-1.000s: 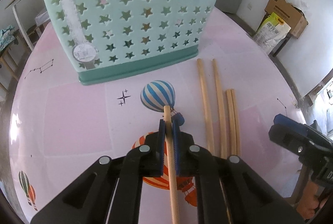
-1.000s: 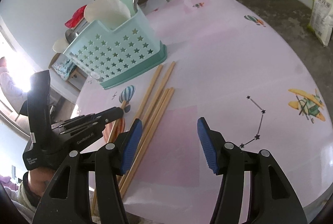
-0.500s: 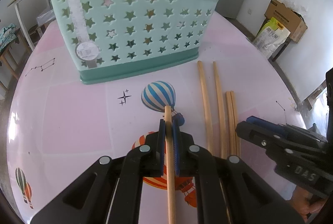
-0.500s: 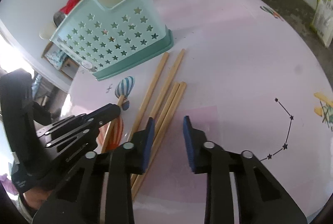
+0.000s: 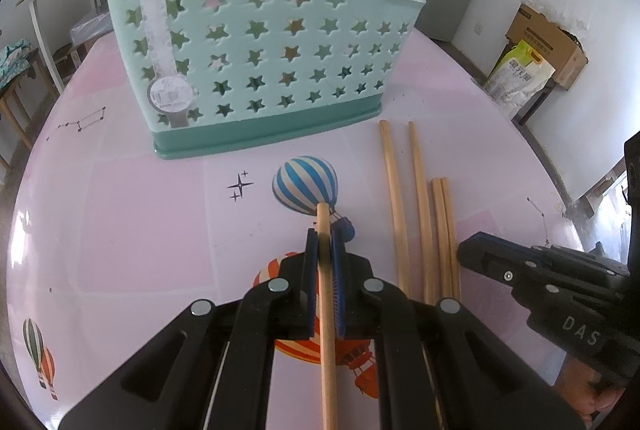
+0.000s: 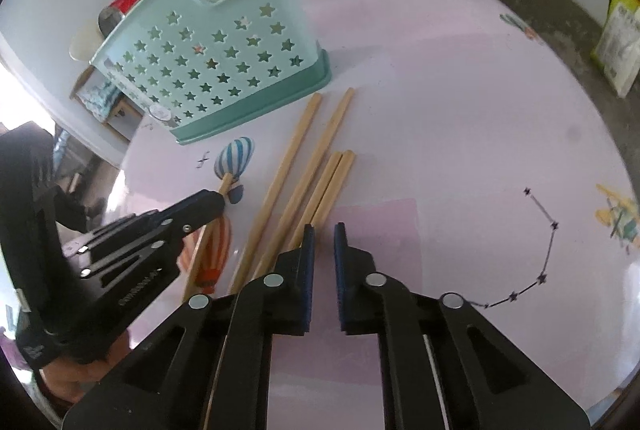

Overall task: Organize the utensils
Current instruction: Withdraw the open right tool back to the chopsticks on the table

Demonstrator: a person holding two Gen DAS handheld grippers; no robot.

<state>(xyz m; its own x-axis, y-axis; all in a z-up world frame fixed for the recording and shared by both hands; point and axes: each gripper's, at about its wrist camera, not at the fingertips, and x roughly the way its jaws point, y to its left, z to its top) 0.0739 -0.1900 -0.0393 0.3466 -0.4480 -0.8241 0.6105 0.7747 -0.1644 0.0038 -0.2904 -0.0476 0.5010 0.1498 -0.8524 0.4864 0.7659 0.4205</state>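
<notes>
Gripping one chopstick, the left gripper has its jaws clenched on it low over the worktop. Beside it, the right gripper has just been closing its jaws, a narrow gap remaining with nothing between them. Four loose chopsticks lie just ahead, the teal caddy beyond

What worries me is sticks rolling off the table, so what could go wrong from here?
The left claw pinches one chopstick close to its far end; lifted, the long tail may swing or slip. The right claw has jaws that have just been closing with nothing between them, the loose chopsticks lying beside its left finger: it may grab air or knock them rolling.
</notes>
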